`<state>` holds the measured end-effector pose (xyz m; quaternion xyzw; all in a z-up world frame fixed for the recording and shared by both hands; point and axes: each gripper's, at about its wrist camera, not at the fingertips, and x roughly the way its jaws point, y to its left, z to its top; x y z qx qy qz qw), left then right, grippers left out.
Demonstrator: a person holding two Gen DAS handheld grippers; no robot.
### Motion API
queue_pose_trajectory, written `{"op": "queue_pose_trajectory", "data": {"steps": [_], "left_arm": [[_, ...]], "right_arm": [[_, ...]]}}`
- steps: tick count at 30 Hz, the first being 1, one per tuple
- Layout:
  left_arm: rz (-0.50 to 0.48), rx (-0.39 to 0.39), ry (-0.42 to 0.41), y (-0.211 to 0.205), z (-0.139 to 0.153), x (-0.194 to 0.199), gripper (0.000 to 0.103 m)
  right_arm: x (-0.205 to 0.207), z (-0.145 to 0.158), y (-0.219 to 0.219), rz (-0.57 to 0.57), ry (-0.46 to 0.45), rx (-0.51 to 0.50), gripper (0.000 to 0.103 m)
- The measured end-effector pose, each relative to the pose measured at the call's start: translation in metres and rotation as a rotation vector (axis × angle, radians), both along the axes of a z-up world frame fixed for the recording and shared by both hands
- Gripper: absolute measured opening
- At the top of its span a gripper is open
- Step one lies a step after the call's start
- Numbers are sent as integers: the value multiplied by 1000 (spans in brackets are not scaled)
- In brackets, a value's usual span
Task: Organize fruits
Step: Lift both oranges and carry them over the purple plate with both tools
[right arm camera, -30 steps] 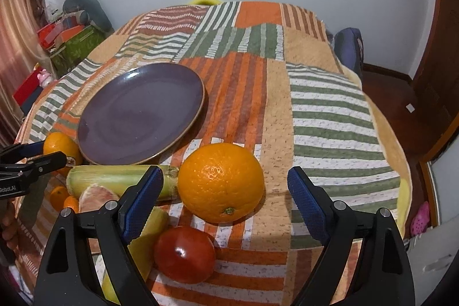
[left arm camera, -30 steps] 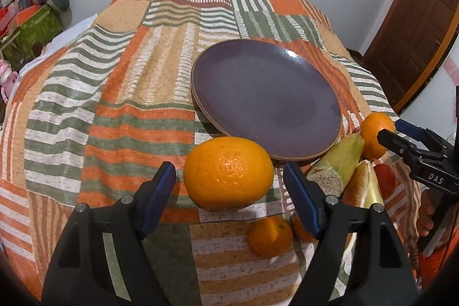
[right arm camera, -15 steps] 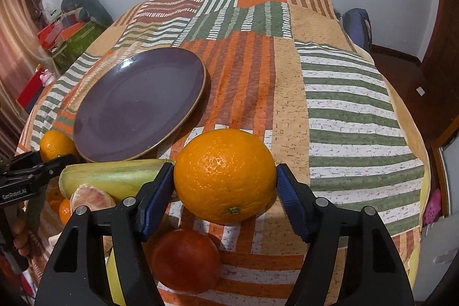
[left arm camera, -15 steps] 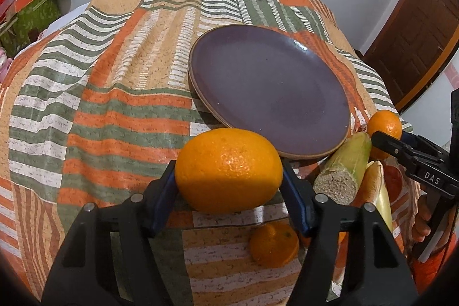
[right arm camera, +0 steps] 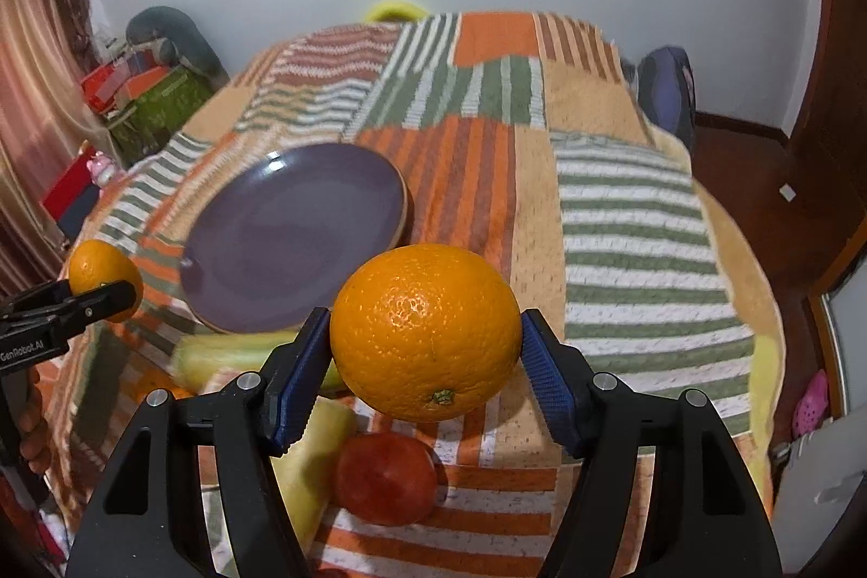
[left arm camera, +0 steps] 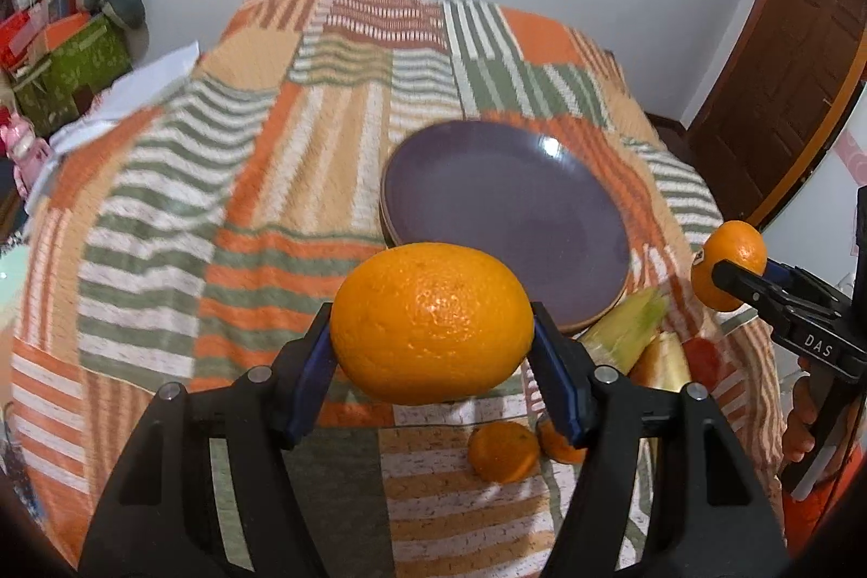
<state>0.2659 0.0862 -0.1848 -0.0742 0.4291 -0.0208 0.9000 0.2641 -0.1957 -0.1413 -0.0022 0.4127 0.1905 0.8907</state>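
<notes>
My left gripper point(left arm camera: 432, 361) is shut on a large orange point(left arm camera: 432, 323) and holds it above the striped cloth, in front of the purple plate point(left arm camera: 509, 215). My right gripper point(right arm camera: 426, 361) is shut on another large orange point(right arm camera: 425, 331), also lifted, to the right of the plate point(right arm camera: 292, 236). Each held orange shows small in the other wrist view: the right one point(left arm camera: 729, 264), the left one point(right arm camera: 103, 277). On the cloth lie corn point(left arm camera: 623, 331), a tomato point(right arm camera: 386, 478) and two small mandarins point(left arm camera: 501, 450).
The plate has nothing on it. The patchwork cloth point(left arm camera: 217, 209) covers the surface, which drops off on all sides. Boxes and toys point(right arm camera: 141, 101) stand far left by the wall. A wooden door point(left arm camera: 785, 63) is on the right.
Both grippers closed on their oranges and lifted them off the cloth. Both views have pulled up and back from the plate.
</notes>
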Motion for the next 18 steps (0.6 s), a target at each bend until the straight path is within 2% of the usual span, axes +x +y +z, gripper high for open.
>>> {"op": "queue_pose_trajectory", "data": {"steps": [3,9,13,18], "left_arm": [[2,34,-53,-1,20,-2,66],[1,47,-125,-1,52,0,66],[-10,64,-150,-4,63,5,66],[-28,62,-146,-8,63,17,66]], "right_arm": [[-2,12,5,11,-33,-2,66],[-3,36,15,22,-91,25,66],[-1,47,24,29,-124,39,66],[6,53,35,42,-153,45,66]]}}
